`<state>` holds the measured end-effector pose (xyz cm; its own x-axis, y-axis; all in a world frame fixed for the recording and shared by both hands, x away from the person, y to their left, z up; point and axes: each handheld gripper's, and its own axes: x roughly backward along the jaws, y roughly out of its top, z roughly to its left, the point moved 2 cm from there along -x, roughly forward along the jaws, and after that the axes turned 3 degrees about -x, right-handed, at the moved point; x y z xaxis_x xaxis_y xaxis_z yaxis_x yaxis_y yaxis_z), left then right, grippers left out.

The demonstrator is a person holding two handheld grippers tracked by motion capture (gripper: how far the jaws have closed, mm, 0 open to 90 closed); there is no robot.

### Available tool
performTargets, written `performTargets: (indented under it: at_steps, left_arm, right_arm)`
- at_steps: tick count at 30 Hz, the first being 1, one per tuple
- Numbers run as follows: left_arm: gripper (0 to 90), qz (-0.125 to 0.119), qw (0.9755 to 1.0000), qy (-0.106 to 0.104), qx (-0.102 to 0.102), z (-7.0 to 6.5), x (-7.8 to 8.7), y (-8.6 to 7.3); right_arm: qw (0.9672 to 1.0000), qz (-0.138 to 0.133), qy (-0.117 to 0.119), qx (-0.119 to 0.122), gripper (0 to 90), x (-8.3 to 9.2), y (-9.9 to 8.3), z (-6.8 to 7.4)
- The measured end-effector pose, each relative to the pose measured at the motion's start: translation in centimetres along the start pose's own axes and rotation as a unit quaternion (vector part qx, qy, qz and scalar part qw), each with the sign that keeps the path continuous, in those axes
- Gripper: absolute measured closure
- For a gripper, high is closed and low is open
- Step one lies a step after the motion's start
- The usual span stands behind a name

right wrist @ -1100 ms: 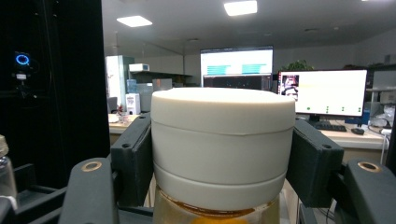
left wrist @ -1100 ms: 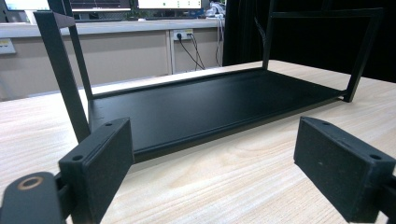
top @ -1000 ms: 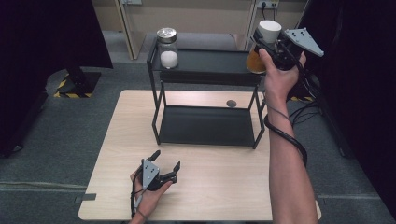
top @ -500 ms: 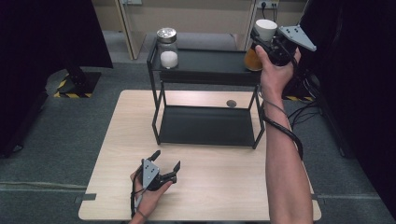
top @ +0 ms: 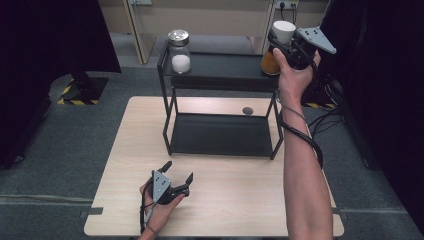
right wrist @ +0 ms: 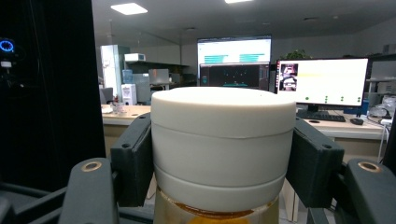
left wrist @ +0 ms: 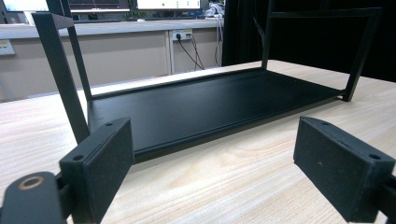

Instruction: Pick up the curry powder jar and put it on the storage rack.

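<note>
Showing no legible label: white-capped jar (right wrist: 223, 144)

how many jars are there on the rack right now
2: a glass jar of white powder at the top shelf's left end, and a white-capped amber jar at its right end, clamped in the right gripper.

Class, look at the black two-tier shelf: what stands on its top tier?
On the shelf, a glass jar with white powder at left; at right an amber jar, white-capped, clamped by the right tool. The hand covers its base.
</note>
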<state>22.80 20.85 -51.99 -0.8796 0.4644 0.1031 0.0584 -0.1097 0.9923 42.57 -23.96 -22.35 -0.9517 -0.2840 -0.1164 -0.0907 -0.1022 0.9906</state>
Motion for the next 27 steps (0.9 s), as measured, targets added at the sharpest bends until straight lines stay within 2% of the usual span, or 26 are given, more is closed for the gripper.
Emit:
performTargets:
  at_steps: [4, 8, 12, 15, 16, 22, 27]
  left_arm:
    - [11.7, 0.000, 1.0000, 0.000, 0.001, 0.0, 0.0, 0.0]
    - [11.7, 0.000, 1.0000, 0.000, -0.001, 0.0, 0.0, 0.0]
    - [11.7, 0.000, 1.0000, 0.000, -0.001, 0.0, 0.0, 0.0]
    - [11.7, 0.000, 1.0000, 0.000, 0.000, 0.0, 0.0, 0.0]
    - [11.7, 0.000, 1.0000, 0.000, 0.001, 0.0, 0.0, 0.0]
    - [11.7, 0.000, 1.0000, 0.001, -0.001, -0.1, 0.0, 0.0]
    - [11.6, 0.001, 1.0000, 0.002, 0.000, -0.1, 0.0, 0.0]
  right_arm:
    - [1.0000, 0.000, -0.001, 0.006, 33.7, 0.0, 0.0, 0.1]
    - [1.0000, 0.001, 0.000, 0.003, 32.4, 0.2, -0.1, 0.2]
    - [0.9999, 0.003, 0.004, -0.012, 23.9, 0.6, 0.0, 0.2]
    - [0.9994, 0.016, 0.009, -0.030, 15.4, 1.0, 0.2, -0.2]
    - [0.9991, 0.016, 0.012, -0.037, 14.1, 1.2, 0.1, -0.4]
    - [0.9983, 0.022, 0.036, -0.039, 10.0, 2.8, 0.2, -1.0]
    - [0.9978, 0.030, 0.051, -0.029, 9.6, 4.2, 0.4, -0.9]
